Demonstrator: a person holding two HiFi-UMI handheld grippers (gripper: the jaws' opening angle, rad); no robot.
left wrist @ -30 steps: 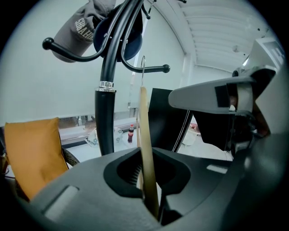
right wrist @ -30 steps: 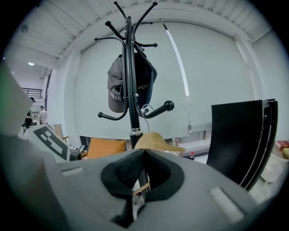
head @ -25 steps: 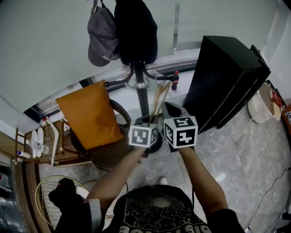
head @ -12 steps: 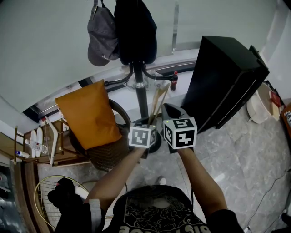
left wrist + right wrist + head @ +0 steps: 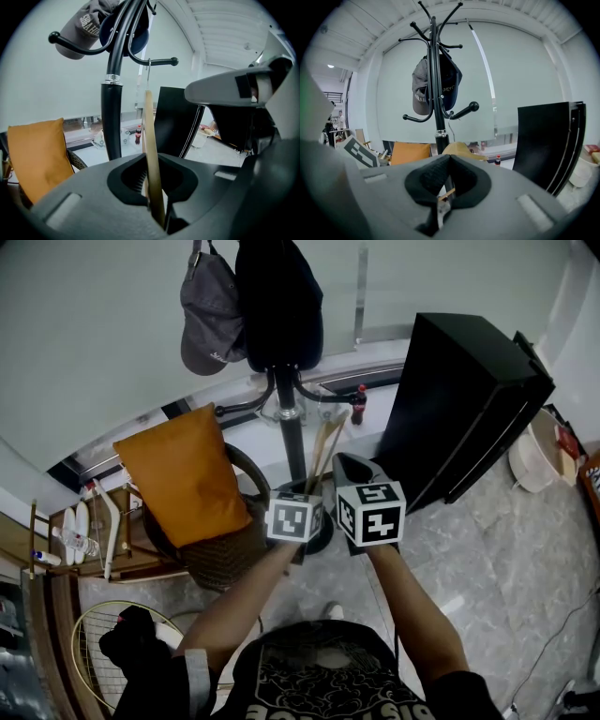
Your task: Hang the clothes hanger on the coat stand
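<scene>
Wooden hanger (image 5: 151, 154) stays clamped in the jaws of left gripper (image 5: 154, 197) and right gripper (image 5: 444, 190). Nothing has visibly moved beside the coat stand (image 5: 292, 442).

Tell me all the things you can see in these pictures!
coat stand: one, black, in front of the person by the pale wall
grey cap: one, grey, hanging high on the stand
dark cap: one, dark blue or black, hanging beside the grey one
wooden hanger: one, light wood with a wire hook, held up near a stand peg
cushion: one, orange, on the chair
wicker chair: one, dark brown, left of the stand
cabinet: one, black, right of the stand
bottle: one, dark with red cap, behind the stand
racket: one, yellowish frame, lower left
left gripper: one, grey, shut on the hanger
right gripper: one, grey, shut on the hanger
</scene>
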